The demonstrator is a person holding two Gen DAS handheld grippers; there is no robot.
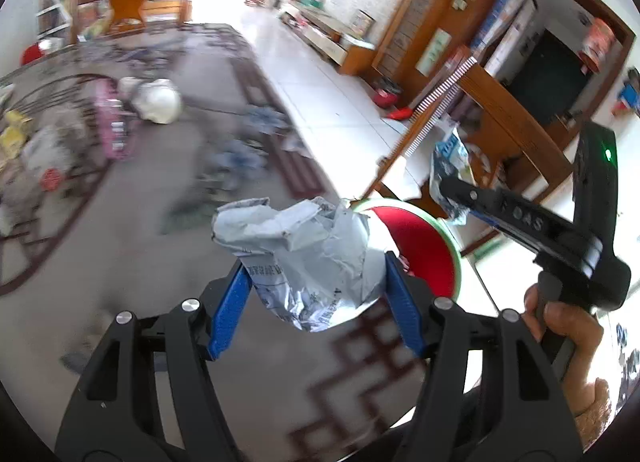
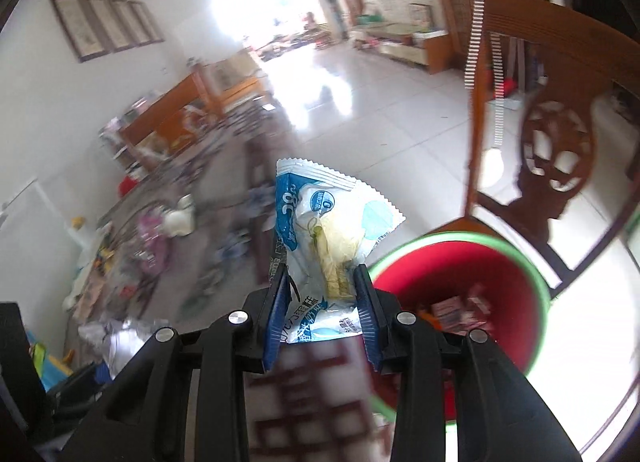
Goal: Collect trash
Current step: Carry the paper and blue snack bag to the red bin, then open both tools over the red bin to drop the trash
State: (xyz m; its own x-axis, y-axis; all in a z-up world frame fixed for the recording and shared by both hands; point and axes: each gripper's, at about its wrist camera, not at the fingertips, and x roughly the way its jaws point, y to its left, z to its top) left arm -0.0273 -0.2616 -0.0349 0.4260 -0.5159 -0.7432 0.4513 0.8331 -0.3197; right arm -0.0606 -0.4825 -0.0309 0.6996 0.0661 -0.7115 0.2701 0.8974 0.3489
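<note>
My left gripper [image 1: 316, 274] is shut on a crumpled grey plastic mailing bag [image 1: 304, 258], held over the edge of the table. Just beyond the bag sits a red bin with a green rim [image 1: 424, 250]. My right gripper [image 2: 322, 282] is shut on a blue and white snack wrapper [image 2: 324, 222] with a yellowish piece inside. The red bin [image 2: 480, 282] lies right beside it, to the right, with some wrappers in its bottom. In the left wrist view the right gripper [image 1: 444, 186] shows at the right with the snack wrapper [image 1: 450, 162], a hand [image 1: 568, 326] on its handle.
A long table with a patterned cloth [image 1: 160, 222] runs to the far left, with a white crumpled bag [image 1: 158, 102], a pink packet [image 1: 110, 122] and more litter on it. A carved wooden chair [image 2: 552, 134] stands behind the bin. White tiled floor [image 2: 380, 102] lies beyond.
</note>
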